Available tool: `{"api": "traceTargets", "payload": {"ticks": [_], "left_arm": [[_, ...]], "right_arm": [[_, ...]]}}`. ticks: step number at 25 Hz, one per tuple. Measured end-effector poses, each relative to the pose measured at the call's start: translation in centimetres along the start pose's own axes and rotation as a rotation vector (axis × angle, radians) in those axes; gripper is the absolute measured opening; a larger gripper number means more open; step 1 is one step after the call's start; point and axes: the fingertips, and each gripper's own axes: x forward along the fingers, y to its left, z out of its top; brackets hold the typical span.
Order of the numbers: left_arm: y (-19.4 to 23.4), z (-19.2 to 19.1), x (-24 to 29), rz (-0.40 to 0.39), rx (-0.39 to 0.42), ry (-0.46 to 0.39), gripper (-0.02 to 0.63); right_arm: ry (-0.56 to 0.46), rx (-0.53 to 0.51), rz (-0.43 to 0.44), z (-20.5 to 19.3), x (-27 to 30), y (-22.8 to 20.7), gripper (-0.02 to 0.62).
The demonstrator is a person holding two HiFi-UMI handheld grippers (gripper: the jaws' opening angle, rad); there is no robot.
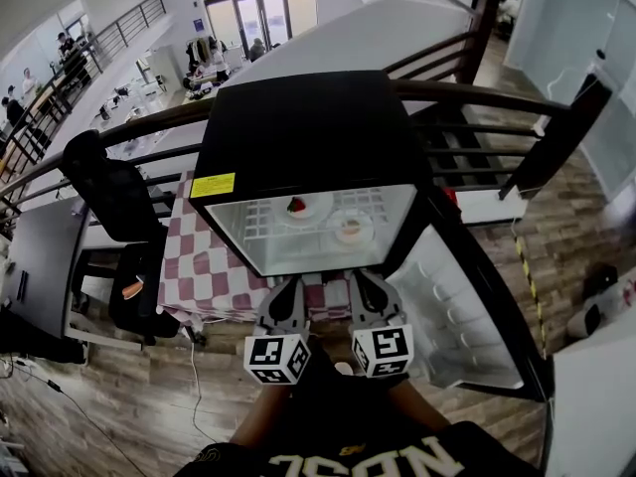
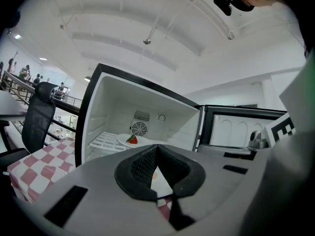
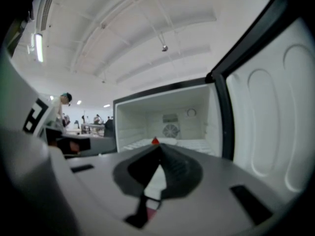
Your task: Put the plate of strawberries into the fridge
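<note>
Plate of strawberries (image 1: 303, 210) is sitting on the wire shelf (image 1: 260, 223) inside the black mini fridge (image 1: 298, 127), as the head view is showing, just beside a second plate (image 1: 351, 230) whose pale reddish load is too small to tell. The fridge is standing on a tabletop (image 1: 179, 311) draped in a checkered cloth (image 1: 204, 266), and its door (image 1: 452, 296) is hanging wide open to the right. Both the left tool (image 1: 288, 284) and the right tool (image 1: 366, 278) are hovering side by side in front of the opening, apart from the plates.

Left gripper view: the left tool (image 2: 156, 147) is pointing at the open compartment with its jaws pressed together on nothing, while the plate (image 2: 129, 140), one red strawberry (image 2: 132, 139) showing on it, is resting on the shelf near the rear fan. An office chair (image 2: 38, 117) is standing to the left.

Right gripper view: the right tool (image 3: 160, 148) is likewise carrying nothing between its closed jaws, with the strawberry (image 3: 155, 141) peeking just above them and the white door liner (image 3: 275, 107) filling the right side.

Judging by this, the placing is looking done; what is remaining appears to be swinging the door closed.
</note>
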Motion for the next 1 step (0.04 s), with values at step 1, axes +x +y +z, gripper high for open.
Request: {"api": "traceTargets", "payload": {"ticks": [1], "left_arm": [[0.19, 0.06, 0.07, 0.001, -0.001, 0.0, 0.018]], "right_arm": [[-0.001, 0.001, 0.002, 0.05, 0.19, 0.07, 0.02]]}}
